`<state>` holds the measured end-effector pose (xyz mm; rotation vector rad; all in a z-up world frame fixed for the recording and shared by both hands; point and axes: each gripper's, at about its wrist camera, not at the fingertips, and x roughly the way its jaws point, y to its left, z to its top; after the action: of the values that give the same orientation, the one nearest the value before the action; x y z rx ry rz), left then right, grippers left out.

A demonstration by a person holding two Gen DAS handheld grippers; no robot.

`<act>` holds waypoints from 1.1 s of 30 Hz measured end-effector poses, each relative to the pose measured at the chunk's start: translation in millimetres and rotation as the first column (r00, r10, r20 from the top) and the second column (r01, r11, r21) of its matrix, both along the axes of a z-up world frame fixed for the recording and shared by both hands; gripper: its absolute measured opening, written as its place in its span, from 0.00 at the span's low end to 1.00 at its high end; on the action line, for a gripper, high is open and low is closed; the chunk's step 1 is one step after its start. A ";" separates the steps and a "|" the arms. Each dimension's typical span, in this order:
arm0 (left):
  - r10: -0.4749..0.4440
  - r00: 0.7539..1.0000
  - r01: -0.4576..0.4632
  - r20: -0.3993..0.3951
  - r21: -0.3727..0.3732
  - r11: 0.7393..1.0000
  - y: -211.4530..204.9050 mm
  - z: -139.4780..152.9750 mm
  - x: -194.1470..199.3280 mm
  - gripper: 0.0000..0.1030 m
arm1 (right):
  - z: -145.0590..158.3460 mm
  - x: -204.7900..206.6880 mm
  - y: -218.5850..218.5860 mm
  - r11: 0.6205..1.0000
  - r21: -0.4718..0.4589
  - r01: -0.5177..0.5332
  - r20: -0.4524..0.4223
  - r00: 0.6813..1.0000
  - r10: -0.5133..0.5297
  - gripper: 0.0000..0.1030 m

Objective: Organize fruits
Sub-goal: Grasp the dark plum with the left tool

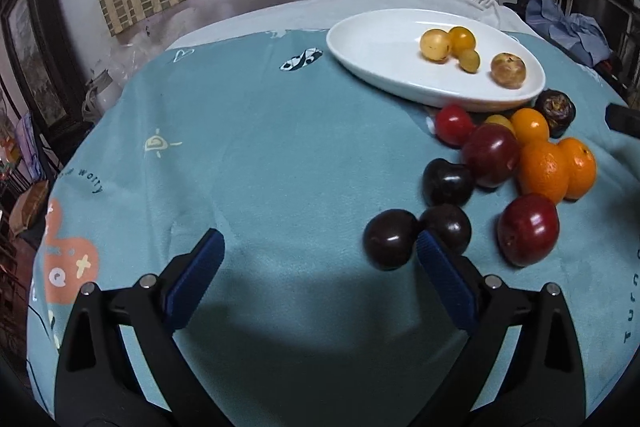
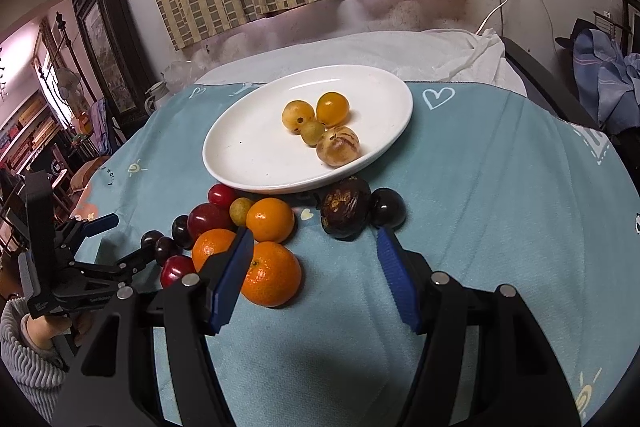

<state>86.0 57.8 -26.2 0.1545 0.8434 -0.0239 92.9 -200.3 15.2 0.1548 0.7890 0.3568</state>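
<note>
- Left tongs (image 1: 320, 247) spread wide, empty, hovering low over the blue cloth (image 1: 248, 155); the right-side pad sits just in front of a dark plum (image 1: 390, 238), likely lined up for a sideways approach rather than a grab yet.
- Right tongs (image 2: 314, 247) also spread, holding nothing, aimed at the gap between the near orange (image 2: 274, 279) and the brown wrinkled fruit (image 2: 345, 211); which one is the target is unclear.
- Loose pile on the tabletop: dark plums, red plums (image 1: 528, 229), three oranges and a small yellow fruit (image 2: 241, 209), bunched against the plate's near rim, probably still waiting to be sorted.
- White oval plate (image 2: 248, 155) holds only four yellow-toned fruits (image 2: 332, 108), touching in a cluster on one side; looks like sorting by colour, so the yellow one in the pile seems the leftover of that group.
- Hidden: the left pad of the right tongs covers part of two oranges; several pile fruits overlap, so the exact count is uncertain.
- Black plum (image 2: 388, 207) is half behind the brown fruit.
- Holder's hand (image 2: 40, 331) is cut off at the frame edge; what lies under the cloth cannot be made out.
</note>
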 end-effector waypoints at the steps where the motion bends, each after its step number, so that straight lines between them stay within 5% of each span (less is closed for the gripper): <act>1: 0.006 1.000 -0.006 -0.017 -0.025 1.000 4.5 -1.3 4.0 0.97 | -0.1 0.0 0.1 1.000 0.000 0.000 -0.001 1.000 0.000 0.62; 4: 0.019 1.000 -0.020 -0.010 -0.055 0.998 11.8 0.7 7.9 0.98 | 0.1 -0.1 -0.4 1.000 -0.002 0.003 0.002 1.000 -0.003 0.62; 9: 0.063 0.995 -0.067 0.076 0.053 0.996 12.8 10.7 -0.5 0.97 | -0.2 0.5 -1.7 1.000 0.002 0.009 0.000 1.000 -0.009 0.62; 12: 0.001 0.998 -0.001 0.064 -0.010 1.000 8.9 12.8 -4.0 0.95 | 0.2 0.1 -0.6 1.000 -0.002 0.001 0.003 1.000 -0.001 0.62; 15: -0.053 0.997 0.050 0.051 0.049 0.998 -6.9 6.7 -2.3 0.94 | 0.1 -0.1 0.9 1.000 -0.010 -0.005 0.007 1.000 0.005 0.62; 23: -0.133 0.991 0.132 -0.004 -0.110 0.985 0.0 4.6 6.4 0.42 | -0.2 0.0 1.6 1.000 -0.012 -0.006 0.011 1.000 0.006 0.62; 27: -0.165 0.986 0.157 -0.040 -0.149 0.976 12.7 1.2 2.5 0.43 | 0.7 -0.2 1.1 1.000 -0.008 0.000 0.012 1.000 0.000 0.62; 28: -0.143 0.989 0.137 -0.038 -0.134 0.982 16.0 0.5 2.0 0.49 | 1.1 -0.2 1.0 1.000 -0.006 0.000 0.012 1.000 0.000 0.62; 33: -0.194 0.980 0.193 -0.038 -0.023 0.981 -3.8 -4.3 -10.1 0.46 | 1.2 -0.5 1.8 1.000 -0.009 -0.005 0.015 1.000 0.005 0.62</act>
<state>75.8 54.1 -30.5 0.2180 0.8651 -0.2186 92.4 -198.5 16.5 0.1416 0.7766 0.3587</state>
